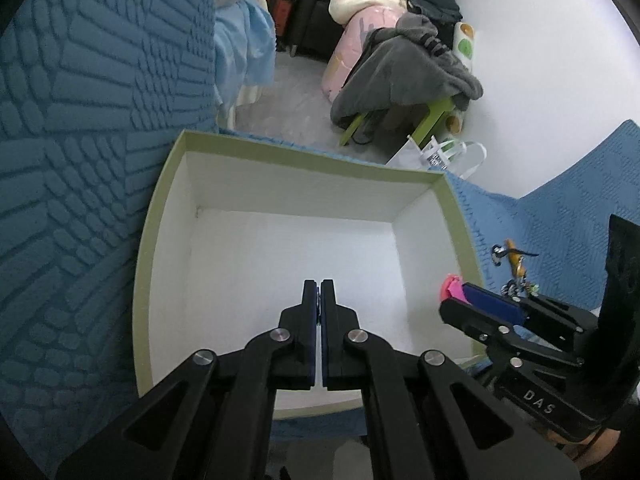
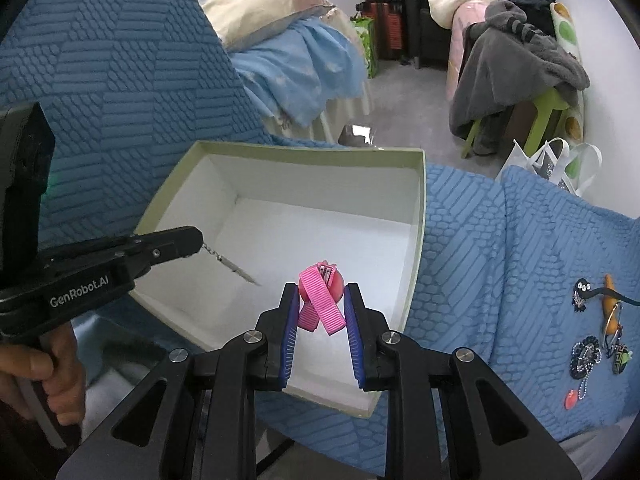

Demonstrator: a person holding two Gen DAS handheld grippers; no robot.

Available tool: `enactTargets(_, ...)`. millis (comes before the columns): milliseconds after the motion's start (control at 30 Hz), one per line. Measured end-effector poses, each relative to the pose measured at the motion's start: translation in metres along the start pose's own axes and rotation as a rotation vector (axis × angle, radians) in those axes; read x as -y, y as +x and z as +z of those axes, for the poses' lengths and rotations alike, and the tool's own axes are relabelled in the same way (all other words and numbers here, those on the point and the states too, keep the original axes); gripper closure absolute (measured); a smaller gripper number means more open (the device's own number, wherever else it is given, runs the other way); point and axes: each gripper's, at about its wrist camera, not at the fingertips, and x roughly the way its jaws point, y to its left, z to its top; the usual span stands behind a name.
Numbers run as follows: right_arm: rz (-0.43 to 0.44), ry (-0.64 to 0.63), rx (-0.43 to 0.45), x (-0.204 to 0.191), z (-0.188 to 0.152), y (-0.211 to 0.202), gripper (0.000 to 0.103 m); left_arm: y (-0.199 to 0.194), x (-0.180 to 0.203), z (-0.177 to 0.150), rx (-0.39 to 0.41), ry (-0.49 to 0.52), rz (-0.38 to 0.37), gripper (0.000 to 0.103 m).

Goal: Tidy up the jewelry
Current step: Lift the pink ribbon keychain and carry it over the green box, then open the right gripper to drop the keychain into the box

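Note:
A white box with a pale green rim sits open on a blue textured cover. My left gripper is shut on a thin silver chain pendant that dangles over the box's inside. My right gripper is shut on a pink ribbon hair clip and holds it over the box's near right part. Several loose jewelry pieces lie on the cover to the right of the box.
The blue cover drapes over a seat and its raised back at the left. Beyond it are a floor, a bed with blue bedding, a green stool piled with clothes and a white bag.

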Motion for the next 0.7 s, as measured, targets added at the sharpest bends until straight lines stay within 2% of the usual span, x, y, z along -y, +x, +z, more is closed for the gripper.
enactTargets(267, -0.003, -0.003, -0.003, 0.003, 0.001, 0.0, 0.08, -0.006, -0.013, -0.003, 0.019, -0.05, 0.005, 0.101)
enactTargets(333, 0.013, 0.004, 0.014, 0.004, 0.002, -0.005, 0.075, -0.011, -0.014, -0.001, 0.027, -0.06, 0.02, 0.091)
enactTargets(367, 0.014, 0.006, 0.026, 0.004, 0.003, -0.008, 0.067, -0.016, -0.012, -0.001, 0.038, -0.058, 0.033, 0.077)
enactTargets(400, 0.01, 0.005, 0.037, 0.004, 0.004, -0.011, 0.065, -0.022, -0.01, -0.001, 0.053, -0.051, 0.041, 0.066)
enactTargets(467, 0.013, -0.004, 0.064, 0.002, 0.006, -0.021, 0.065, -0.034, -0.005, -0.002, 0.08, -0.041, 0.067, 0.057)
enactTargets(700, 0.007, -0.039, 0.162, -0.003, 0.006, -0.067, 0.065, -0.079, 0.014, -0.008, 0.183, -0.031, 0.074, 0.054)
